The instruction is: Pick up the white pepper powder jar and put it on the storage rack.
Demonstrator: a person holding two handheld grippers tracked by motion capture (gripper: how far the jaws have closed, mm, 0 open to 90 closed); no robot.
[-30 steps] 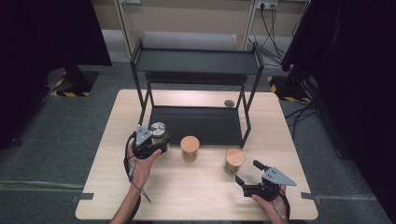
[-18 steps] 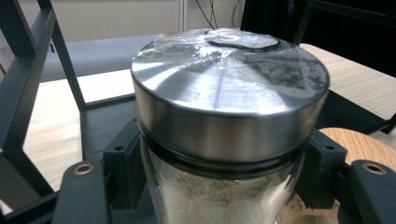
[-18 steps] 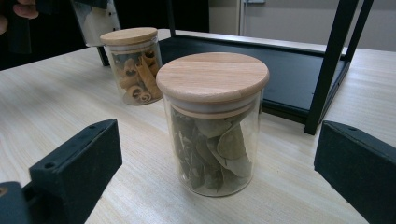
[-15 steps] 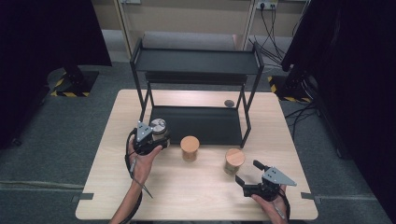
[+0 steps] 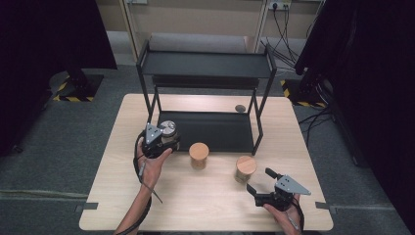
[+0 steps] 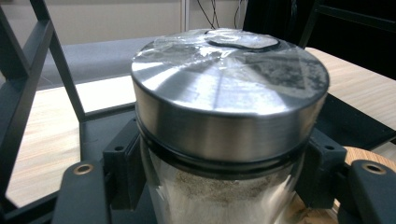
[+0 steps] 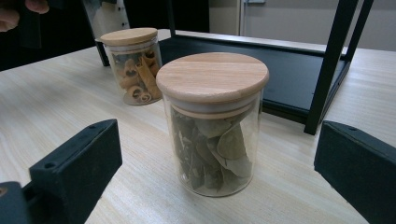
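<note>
My left gripper is shut on a glass jar with a metal lid, held at the front left corner of the black rack's lower shelf. In the left gripper view the jar holds pale powder, and the black jaws press on both of its sides. My right gripper stands open near the table's front right, pointing at a wooden-lidded jar of dried leaves. That leaf jar stands just ahead of the wide-open jaws. A second wooden-lidded jar with cinnamon sticks stands mid-table.
A black two-tier metal rack occupies the back half of the wooden table; its front right post stands close behind the leaf jar. A small dark round disc lies on the table behind the lower shelf.
My left gripper has carried the metal-lidded jar a little forward toward the rack's lower shelf. The right gripper and both wooden-lidded jars have stayed put.
</note>
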